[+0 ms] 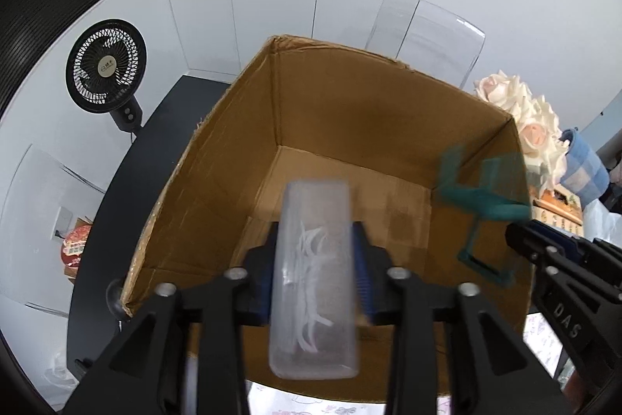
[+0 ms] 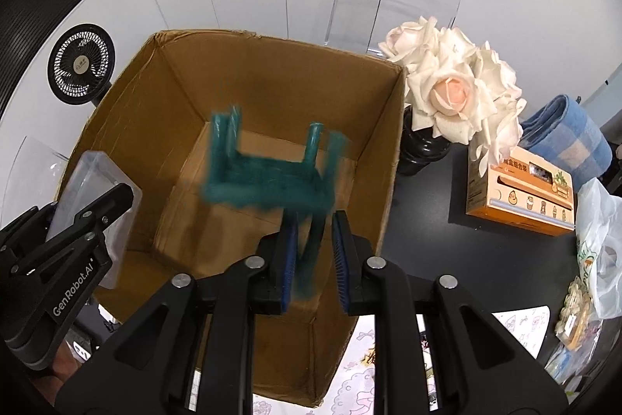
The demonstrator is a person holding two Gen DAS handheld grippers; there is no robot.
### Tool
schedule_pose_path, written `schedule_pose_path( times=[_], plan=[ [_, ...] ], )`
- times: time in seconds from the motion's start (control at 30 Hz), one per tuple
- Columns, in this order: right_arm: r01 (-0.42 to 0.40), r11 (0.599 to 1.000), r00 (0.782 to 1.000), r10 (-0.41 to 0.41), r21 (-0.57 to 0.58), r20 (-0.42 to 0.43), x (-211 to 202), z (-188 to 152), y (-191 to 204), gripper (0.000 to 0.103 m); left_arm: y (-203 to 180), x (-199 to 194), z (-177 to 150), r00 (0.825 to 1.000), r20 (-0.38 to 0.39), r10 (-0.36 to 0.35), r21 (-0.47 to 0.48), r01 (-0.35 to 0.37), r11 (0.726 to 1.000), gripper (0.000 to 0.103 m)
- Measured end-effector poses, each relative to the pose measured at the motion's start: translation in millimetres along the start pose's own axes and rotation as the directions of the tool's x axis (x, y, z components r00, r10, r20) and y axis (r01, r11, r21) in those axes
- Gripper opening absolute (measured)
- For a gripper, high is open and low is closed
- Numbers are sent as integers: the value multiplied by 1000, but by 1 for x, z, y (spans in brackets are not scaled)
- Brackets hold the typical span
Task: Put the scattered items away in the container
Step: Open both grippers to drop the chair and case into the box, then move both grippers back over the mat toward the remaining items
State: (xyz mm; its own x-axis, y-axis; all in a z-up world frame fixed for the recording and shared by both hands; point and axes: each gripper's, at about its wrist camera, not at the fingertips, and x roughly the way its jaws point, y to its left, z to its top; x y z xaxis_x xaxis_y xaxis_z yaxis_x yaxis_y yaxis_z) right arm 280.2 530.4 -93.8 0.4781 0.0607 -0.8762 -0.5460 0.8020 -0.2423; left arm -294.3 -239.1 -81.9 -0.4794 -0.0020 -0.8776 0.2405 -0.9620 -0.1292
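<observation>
Drop-off step, by the look of it. Big open brown cardboard box [image 2: 272,96] sat on dark tabletop [image 2: 486,259], white cabinets and black fan [image 1: 105,65] behind. Blurred teal plastic stool-shaped item [image 2: 268,181] hung over box w/ one leg between right gripper [image 2: 314,255] jaws, narrow gap showing, grip uncertain. Left gripper [image 1: 315,271] jaws clamped on clear rectangular plastic case [image 1: 314,282] above box. Next: lower, release both inside.

Cardboard box [image 2: 248,96] on the surface [image 2: 486,259]. Vase of roses [image 2: 455,92] just right of box, snack carton [image 2: 521,193] right of vase, plastic bag [image 2: 594,251] at far right. Fan [image 2: 81,63] behind-left, clear chair [image 2: 392,2] behind box.
</observation>
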Motion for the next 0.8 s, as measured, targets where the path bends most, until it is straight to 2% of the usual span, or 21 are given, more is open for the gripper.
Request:
schedule_pose_path(
  times=[0.03, 0.07, 0.1, 0.3, 0.47, 0.53, 0.67, 0.8],
  plan=[
    [11, 1000, 1000, -11, -8, 16, -3, 0, 0, 59, 1, -2, 0, 1000, 11, -1, -4, 1, 1000, 76],
    [22, 1000, 999, -22, -15, 32, -7, -1, 0, 69, 1, -5, 0, 1000, 27, 9, -3, -9, 1000, 81],
    [34, 999, 998, -33, -22, 47, -10, -1, -1, 73, 1, -7, 0, 999, 42, 23, -1, -23, 1000, 86],
    [47, 998, 997, -45, -35, 70, -22, -4, -8, 88, 4, -14, 1, 999, 36, -17, -23, 18, 1000, 89],
    [-7, 1000, 998, 9, -19, 64, -29, -13, -20, 103, -2, -18, -2, 999, 40, -19, -9, 19, 1000, 96],
    [-16, 1000, 998, 16, -10, 64, -32, -18, -25, 103, -7, -22, -4, 998, 58, -23, 11, 23, 1000, 97],
    [-32, 999, 997, 30, 19, 65, -41, -28, -44, 103, -20, -32, -9, 995, 65, -81, 42, 78, 996, 97],
    [-22, 999, 997, 18, 49, 76, -56, -41, -69, 103, -34, -44, -15, 994, 90, -69, 66, 64, 996, 97]
  ],
)
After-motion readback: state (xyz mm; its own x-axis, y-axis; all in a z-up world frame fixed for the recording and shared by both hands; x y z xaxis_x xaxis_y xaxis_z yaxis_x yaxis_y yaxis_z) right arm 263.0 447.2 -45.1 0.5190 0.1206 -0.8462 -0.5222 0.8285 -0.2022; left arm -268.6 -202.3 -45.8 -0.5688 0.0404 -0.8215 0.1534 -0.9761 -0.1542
